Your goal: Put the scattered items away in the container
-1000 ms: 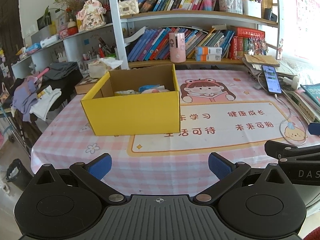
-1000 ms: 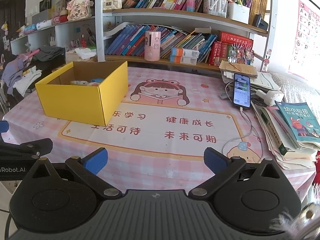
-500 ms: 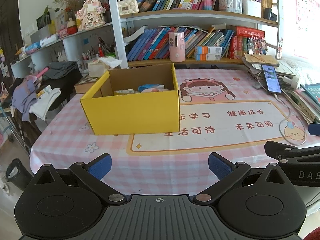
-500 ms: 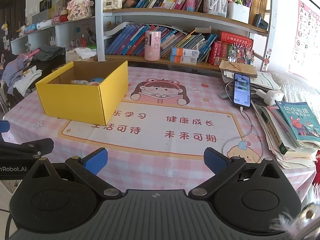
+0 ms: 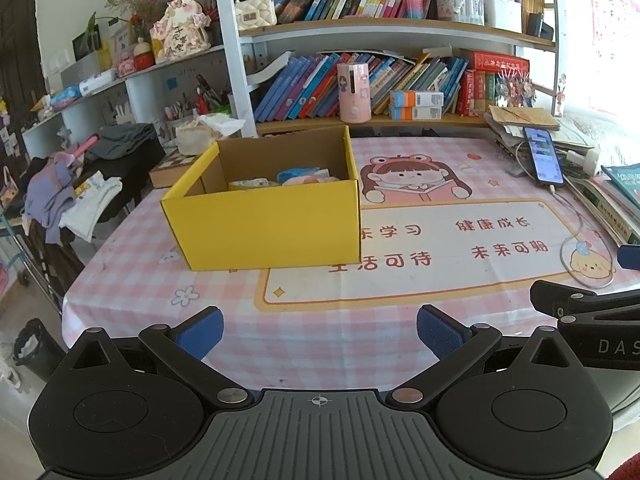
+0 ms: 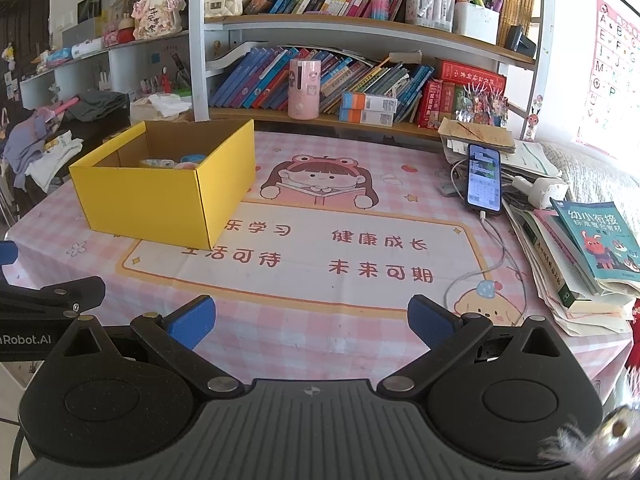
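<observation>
- Blue-padded fingers (image 5: 200,330) of the left gripper (image 5: 319,330) spread wide apart, holding nothing, poised over the near edge of the worktop (image 5: 360,316).
- Fingers (image 6: 192,320) of the right gripper (image 6: 311,318) likewise wide apart and empty, over the same near edge, just beside the left one.
- Yellow cardboard box (image 5: 268,220) standing open-topped toward the left edge of the worktop, one corner lying on the printed panel of the pink checked cloth (image 5: 224,320).
- Small items (image 5: 304,176) lying inside the box against its far wall: something pale blue, something pink, something cream; too low behind the front wall to name.
- Phone (image 6: 484,178) propped at the far right corner, its white cable (image 6: 496,248) looping down toward the near right.
- Stack of books (image 6: 580,252) along the right edge, a teal-covered one on top.
- Pink cylinder (image 6: 304,88) upright on the shelf behind the far edge.
</observation>
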`<state>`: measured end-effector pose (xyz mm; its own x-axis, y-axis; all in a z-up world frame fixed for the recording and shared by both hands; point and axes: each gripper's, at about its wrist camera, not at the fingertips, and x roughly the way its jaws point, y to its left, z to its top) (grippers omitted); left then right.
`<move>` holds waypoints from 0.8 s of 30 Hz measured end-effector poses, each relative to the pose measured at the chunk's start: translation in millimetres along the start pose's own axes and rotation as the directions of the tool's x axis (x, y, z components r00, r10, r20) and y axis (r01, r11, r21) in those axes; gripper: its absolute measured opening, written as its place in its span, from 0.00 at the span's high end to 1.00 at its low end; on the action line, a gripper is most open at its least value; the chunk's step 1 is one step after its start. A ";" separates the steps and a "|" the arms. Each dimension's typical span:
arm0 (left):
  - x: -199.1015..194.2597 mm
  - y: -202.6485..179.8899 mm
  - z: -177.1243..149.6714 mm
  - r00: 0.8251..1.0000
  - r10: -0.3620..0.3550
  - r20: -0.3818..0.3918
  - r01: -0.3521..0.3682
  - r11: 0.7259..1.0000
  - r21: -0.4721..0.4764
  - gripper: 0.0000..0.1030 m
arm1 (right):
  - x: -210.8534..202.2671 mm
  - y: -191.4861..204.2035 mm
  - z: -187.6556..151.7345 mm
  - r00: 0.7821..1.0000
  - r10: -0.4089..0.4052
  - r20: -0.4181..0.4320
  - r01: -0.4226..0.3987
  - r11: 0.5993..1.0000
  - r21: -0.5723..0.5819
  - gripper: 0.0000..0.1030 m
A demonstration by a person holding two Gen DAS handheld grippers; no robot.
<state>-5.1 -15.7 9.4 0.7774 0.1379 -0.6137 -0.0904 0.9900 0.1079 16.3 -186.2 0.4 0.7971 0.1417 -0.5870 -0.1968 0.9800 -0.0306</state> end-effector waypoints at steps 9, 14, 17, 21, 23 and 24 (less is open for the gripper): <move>1.4 0.4 0.1 1.000 -0.001 -0.004 0.001 1.000 -0.002 0.00 | 0.0 -0.4 -0.2 1.000 0.000 0.000 0.000 1.000 -0.001 0.00; 1.6 -0.2 -0.6 1.000 0.000 -0.004 0.000 1.000 -0.002 0.00 | -0.3 0.2 -0.1 1.000 -0.001 0.000 0.001 1.000 0.000 0.00; 1.5 -0.3 -0.7 1.000 -0.001 -0.004 0.001 1.000 -0.002 0.00 | -0.1 0.2 0.1 1.000 0.000 -0.001 0.000 1.000 0.001 0.00; 1.2 -0.4 -1.2 1.000 -0.001 -0.004 0.001 1.000 0.000 0.00 | -0.5 0.4 0.5 1.000 0.001 0.000 -0.001 1.000 0.000 0.00; 1.5 -0.3 -1.0 1.000 0.000 -0.004 0.000 1.000 -0.001 0.00 | -1.2 1.4 -0.2 1.000 0.002 0.001 -0.002 1.000 -0.002 0.00; 1.7 -0.2 -1.1 1.000 0.000 -0.004 0.000 1.000 -0.002 0.00 | -0.3 2.7 -1.3 1.000 0.003 0.000 -0.003 1.000 -0.003 0.00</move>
<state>-4.5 -15.7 7.5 0.7749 0.1381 -0.6168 -0.0915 0.9901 0.1068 14.8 -183.8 -0.6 0.7968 0.1444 -0.5867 -0.2007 0.9791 -0.0315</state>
